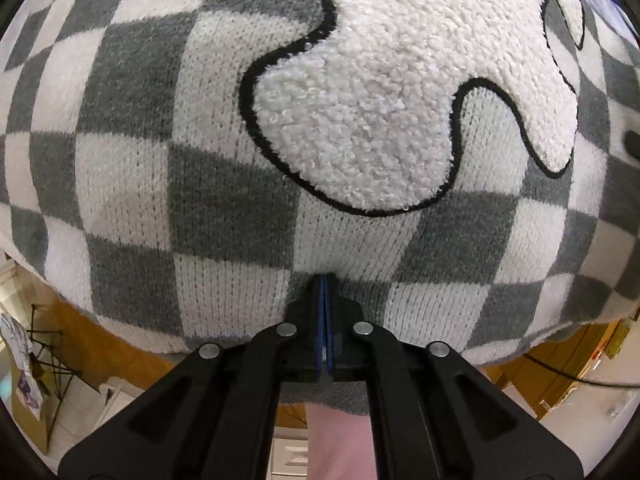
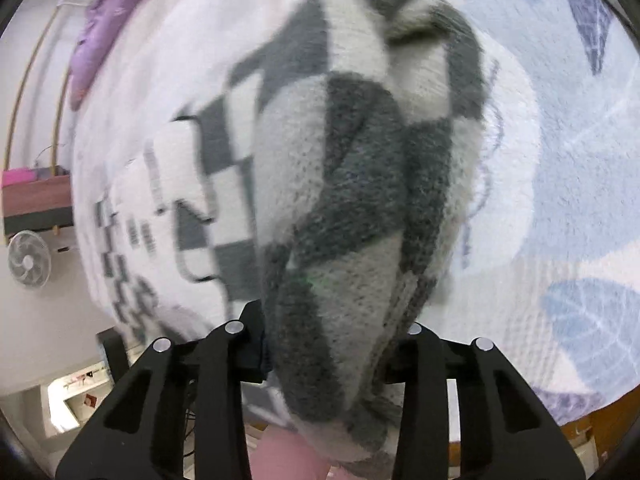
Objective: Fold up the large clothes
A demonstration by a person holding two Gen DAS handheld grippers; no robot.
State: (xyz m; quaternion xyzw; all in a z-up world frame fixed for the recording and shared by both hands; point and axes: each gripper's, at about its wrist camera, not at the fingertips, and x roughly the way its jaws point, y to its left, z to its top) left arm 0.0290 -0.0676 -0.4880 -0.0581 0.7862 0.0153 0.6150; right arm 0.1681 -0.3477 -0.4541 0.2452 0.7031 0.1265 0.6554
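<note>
While its blue-padded jaws are pressed together on a fold of knit at the lower hem, the left gripper is seen holding a grey-and-white checked sweater. A fluffy white patch outlined in black is spread across the garment's front, which fills nearly all of the left wrist view. Below the hem, a strip of wooden bed edge and a cluttered floor are visible.

At the right gripper, a thick bunched length of the same sweater is clamped between the two black fingers, and the cloth is draped forward, away from the camera. Motion blur is heavy here, so it can only be said that this bundle is probably a sleeve or a side of the garment. Beyond it, the rest of the sweater is laid on a bed covered by a pale blanket printed with blue leaf shapes. A small white fan is seen at the far left.
</note>
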